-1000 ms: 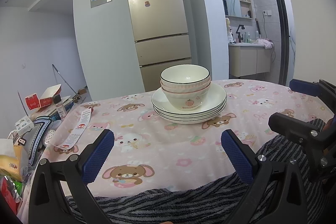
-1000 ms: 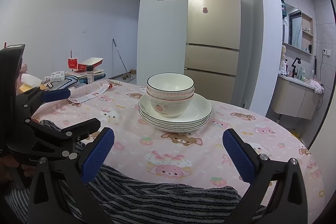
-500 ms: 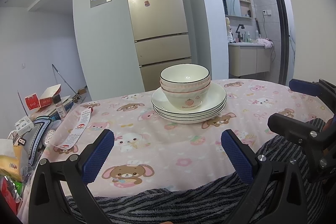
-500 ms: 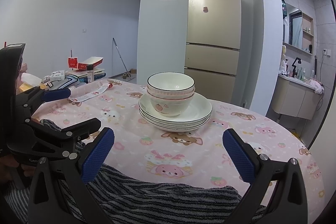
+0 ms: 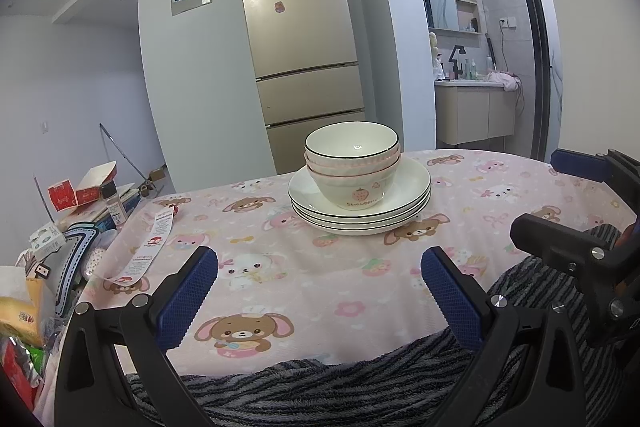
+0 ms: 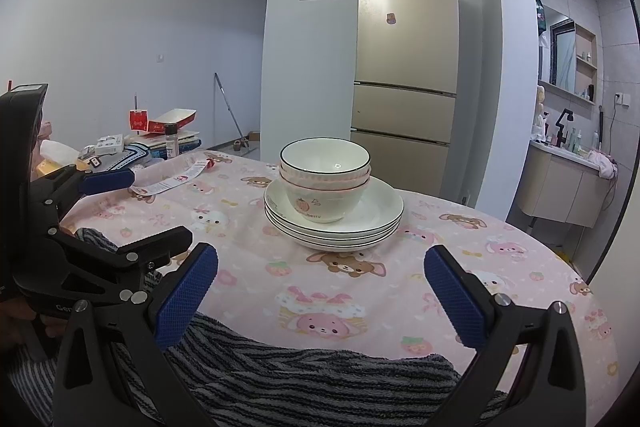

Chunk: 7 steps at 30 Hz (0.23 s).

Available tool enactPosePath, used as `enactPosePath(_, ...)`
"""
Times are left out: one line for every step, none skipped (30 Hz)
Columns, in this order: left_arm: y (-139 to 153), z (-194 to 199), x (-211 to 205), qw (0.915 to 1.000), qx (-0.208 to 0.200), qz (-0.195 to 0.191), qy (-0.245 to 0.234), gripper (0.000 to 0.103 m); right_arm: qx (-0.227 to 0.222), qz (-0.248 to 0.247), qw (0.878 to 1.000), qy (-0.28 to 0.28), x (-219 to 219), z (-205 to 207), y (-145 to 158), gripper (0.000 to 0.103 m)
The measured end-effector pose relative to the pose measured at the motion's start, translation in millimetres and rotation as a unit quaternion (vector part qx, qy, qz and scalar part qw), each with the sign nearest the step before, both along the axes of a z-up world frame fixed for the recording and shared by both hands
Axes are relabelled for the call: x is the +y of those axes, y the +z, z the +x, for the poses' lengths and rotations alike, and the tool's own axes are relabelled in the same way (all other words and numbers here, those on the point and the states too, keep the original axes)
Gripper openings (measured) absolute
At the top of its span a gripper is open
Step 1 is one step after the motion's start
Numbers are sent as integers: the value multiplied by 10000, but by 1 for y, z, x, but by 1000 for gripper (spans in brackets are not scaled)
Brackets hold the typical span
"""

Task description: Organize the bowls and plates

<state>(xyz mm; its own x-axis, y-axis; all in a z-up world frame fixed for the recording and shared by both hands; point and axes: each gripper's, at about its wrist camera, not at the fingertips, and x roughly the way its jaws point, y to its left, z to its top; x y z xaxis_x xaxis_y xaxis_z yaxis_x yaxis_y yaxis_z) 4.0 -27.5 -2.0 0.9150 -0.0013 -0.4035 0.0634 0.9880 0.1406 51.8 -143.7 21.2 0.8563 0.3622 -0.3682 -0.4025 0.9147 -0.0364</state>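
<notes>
with both the left gripper [image 5: 319, 277] and right gripper [image 6: 321, 277] spread wide and empty, the nested bowls [image 5: 352, 163] sit on the stacked plates [image 5: 360, 217] at 12 o'clock — come in level, pinch only the top bowl's rim, lift straight up.

Both views low, facing shared dish stack [image 5: 359, 179]

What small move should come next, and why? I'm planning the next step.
Probably nothing more to stack: the bowls already sit nested on the plates. Both the left gripper and right gripper are open, empty and well short, so easing back seems sensible.
</notes>
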Motion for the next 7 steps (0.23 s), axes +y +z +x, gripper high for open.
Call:
enactPosePath(0, 0, 0, 10000, -4, -5, -1, 103, -8, -2, 10000, -2, 0, 0, 0, 103)
enactPosePath(0, 0, -1, 10000, -8, -4, -4, 103, -11, 2, 10000, -4, 0, 0, 0, 103)
enactPosePath(0, -1, -1, 10000, -10, 9, -6, 103, -11, 7, 10000, -5, 0, 0, 0, 103)
enactPosePath(0, 0, -1, 10000, -9, 20, -14, 103, -5, 11, 10000, -6, -1, 0, 0, 103)
enactPosePath(0, -1, -2, 10000, -7, 27, -17, 103, 5, 12, 10000, -9, -1, 1, 0, 103)
enactPosePath(1, 0, -1, 10000, 0, 19, -23, 103, 14, 11, 10000, -6, -1, 2, -1, 103)
enactPosePath(1, 0, -1, 10000, 8, 12, -23, 103, 16, 10, 10000, -7, -1, 2, -1, 103)
